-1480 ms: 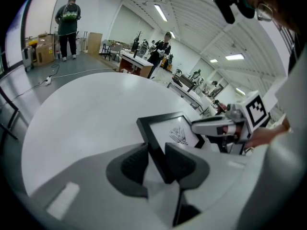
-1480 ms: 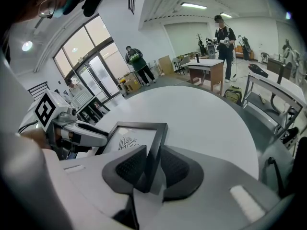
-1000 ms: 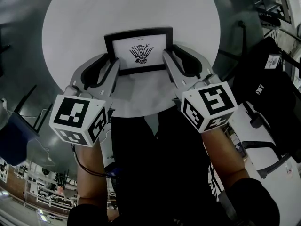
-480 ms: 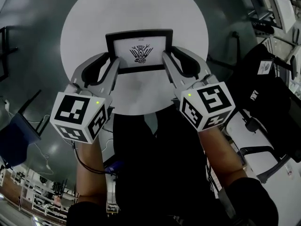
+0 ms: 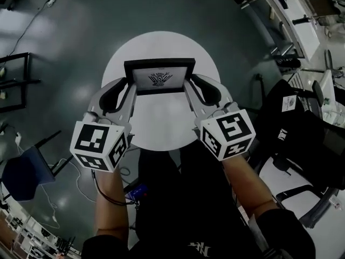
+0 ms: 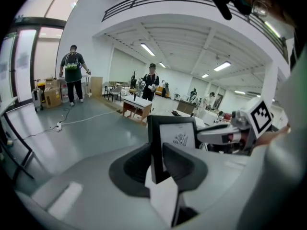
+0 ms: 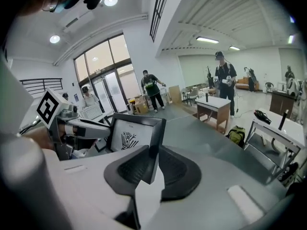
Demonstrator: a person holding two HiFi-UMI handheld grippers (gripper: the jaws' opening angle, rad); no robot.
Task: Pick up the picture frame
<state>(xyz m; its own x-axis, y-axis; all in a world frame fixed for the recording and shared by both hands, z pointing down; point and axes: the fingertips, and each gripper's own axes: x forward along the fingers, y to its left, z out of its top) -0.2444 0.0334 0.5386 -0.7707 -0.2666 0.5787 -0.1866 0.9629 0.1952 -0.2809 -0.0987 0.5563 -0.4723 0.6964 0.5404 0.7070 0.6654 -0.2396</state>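
Note:
A black picture frame (image 5: 160, 77) with a white print of a plant motif hangs in the air, well above the round white table (image 5: 161, 120). My left gripper (image 5: 129, 89) is clamped on its left edge and my right gripper (image 5: 190, 87) on its right edge. Both pairs of jaws are closing further on the frame. In the left gripper view the picture frame (image 6: 173, 137) stands upright between the dark pads (image 6: 184, 164). In the right gripper view the frame's (image 7: 130, 137) edge sits between the pads (image 7: 132, 169), and the opposite gripper (image 7: 79, 127) shows beyond it.
The grey floor lies far below around the table. A blue chair (image 5: 21, 172) stands at the left and black chairs and bags (image 5: 299, 123) at the right. Desks (image 6: 135, 105) and several people (image 6: 73, 73) stand farther off in the hall.
Both grippers have risen together with the picture frame between them. The table has shrunk in the head view and now lies far beneath the frame.

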